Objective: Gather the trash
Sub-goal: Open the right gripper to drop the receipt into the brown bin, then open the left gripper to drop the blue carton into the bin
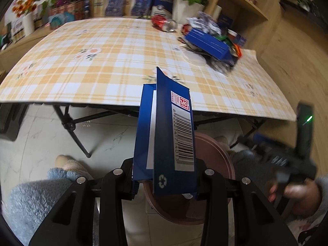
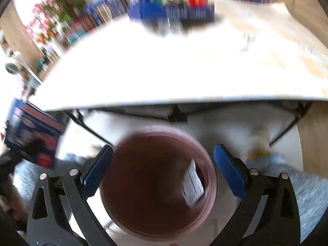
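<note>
The left gripper (image 1: 164, 176) holds one flattened blue carton (image 1: 166, 135) upright, its fingers clamped on it above one brown bin (image 2: 157, 184) on the floor. The right gripper (image 2: 164, 174) has its fingers spread wide and empty over that bin, where one white packet (image 2: 192, 186) lies. One trash heap (image 1: 213, 43) sits on the checked surface (image 1: 102, 65).

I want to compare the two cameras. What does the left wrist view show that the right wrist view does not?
Only the left wrist view: the left gripper shut on a blue carton, its barcode readable, and the table's yellow plaid cloth.

Only the right wrist view: the open, empty right gripper above the brown bin, and a white packet inside it.

Both: the bin, the table, and the blurred trash pile on it.
</note>
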Demonstrator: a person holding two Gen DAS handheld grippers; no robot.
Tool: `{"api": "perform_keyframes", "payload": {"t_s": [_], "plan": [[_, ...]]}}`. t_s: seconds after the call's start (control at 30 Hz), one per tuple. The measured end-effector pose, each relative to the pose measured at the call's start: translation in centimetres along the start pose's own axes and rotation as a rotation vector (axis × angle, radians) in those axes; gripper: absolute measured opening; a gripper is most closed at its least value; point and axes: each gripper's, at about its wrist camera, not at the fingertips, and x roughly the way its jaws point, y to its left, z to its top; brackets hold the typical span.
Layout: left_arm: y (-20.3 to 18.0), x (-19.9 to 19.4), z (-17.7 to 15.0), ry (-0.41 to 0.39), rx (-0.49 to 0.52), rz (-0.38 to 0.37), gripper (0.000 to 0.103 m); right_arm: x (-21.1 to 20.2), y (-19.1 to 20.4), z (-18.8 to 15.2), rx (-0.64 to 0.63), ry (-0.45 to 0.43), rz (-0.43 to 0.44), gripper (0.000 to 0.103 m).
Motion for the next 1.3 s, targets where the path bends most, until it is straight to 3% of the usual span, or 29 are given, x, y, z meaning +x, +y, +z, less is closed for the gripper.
{"api": "perform_keyframes", "payload": {"t_s": [0.1, 0.23, 0.4, 0.53, 0.7, 0.8, 1.0, 1.3], "plan": [[-1.6, -0.3, 0.5, -0.017, 0.074, -0.041, 0.037, -2.9, 0.0, 0.9, -0.044, -0.121, 0.021, 0.097], [-3.8, 0.5, 1.1, 0.001, 0.153, -0.122, 0.037, -6.4, 0.1, 1.0, -0.152, -0.274, -0.029, 0.097], [-6.5, 3.5, -0.1, 0.056, 0.288, -0.17, 0.037, -8.7, -1.2, 0.2, -0.109, -0.409, -0.031, 0.097], [-7.0, 7.4, -1.3, 0.144, 0.307, -0.168, 0.037, -6.8, -1.9, 0.9, -0.097, -0.341, -0.074, 0.097], [-5.9, 10.9, -1.9, 0.269, 0.243, -0.17, 0.037, -5.2, -1.6, 0.5, -0.115, -0.272, -0.114, 0.097], [-6.1, 11.3, -2.1, 0.288, 0.251, -0.154, 0.037, -4.8, -1.3, 0.4, -0.133, -0.261, -0.154, 0.097], [-6.8, 11.3, -2.6, 0.297, 0.298, -0.142, 0.037, -4.7, -1.8, 0.4, -0.112, -0.253, -0.153, 0.097], [-4.6, 12.4, -2.5, 0.345, 0.209, -0.105, 0.038, -4.6, -2.1, 0.3, -0.105, -0.245, -0.15, 0.097]]}}
